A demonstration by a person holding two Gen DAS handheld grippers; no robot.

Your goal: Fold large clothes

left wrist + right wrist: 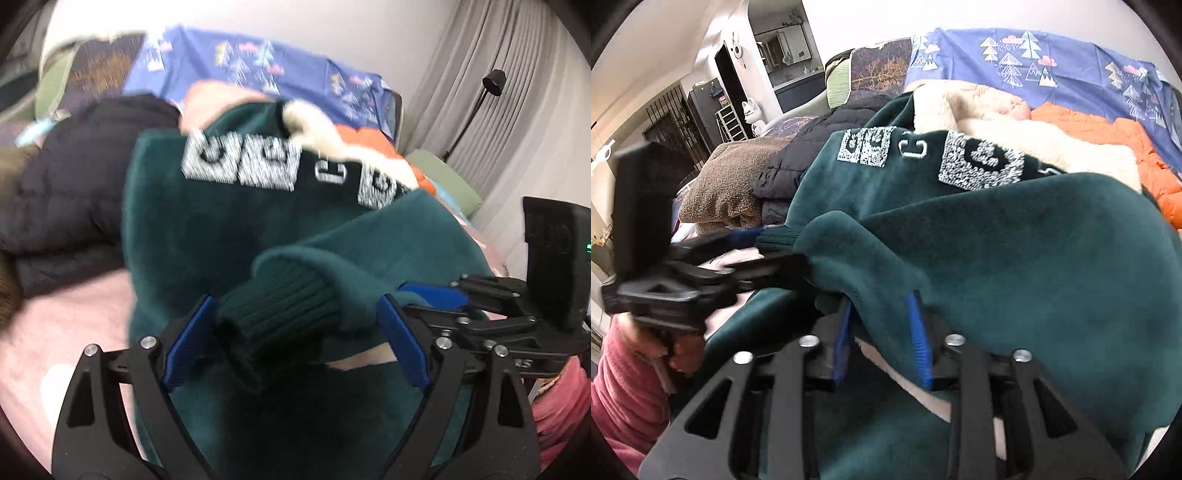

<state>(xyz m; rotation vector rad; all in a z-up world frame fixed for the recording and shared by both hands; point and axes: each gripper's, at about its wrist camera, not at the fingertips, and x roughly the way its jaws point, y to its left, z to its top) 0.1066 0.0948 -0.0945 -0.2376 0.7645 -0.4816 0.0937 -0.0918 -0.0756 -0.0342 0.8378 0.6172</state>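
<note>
Left gripper: jaws spread wide, ribbed cuff of the sleeve lying between the blue pads, not pinched. Right gripper: jaws drawn close, clamped on a fold of the green fleece sweater near the sleeve. The sweater lies spread on the pink-sheeted bed, near its front edge, white patterned lettering facing up. Just behind it, touching: black puffer jacket to the left, cream fleece and orange jacket to the right, brown fleece further left. Blue tree-print cloth drapes along the far edge.
</note>
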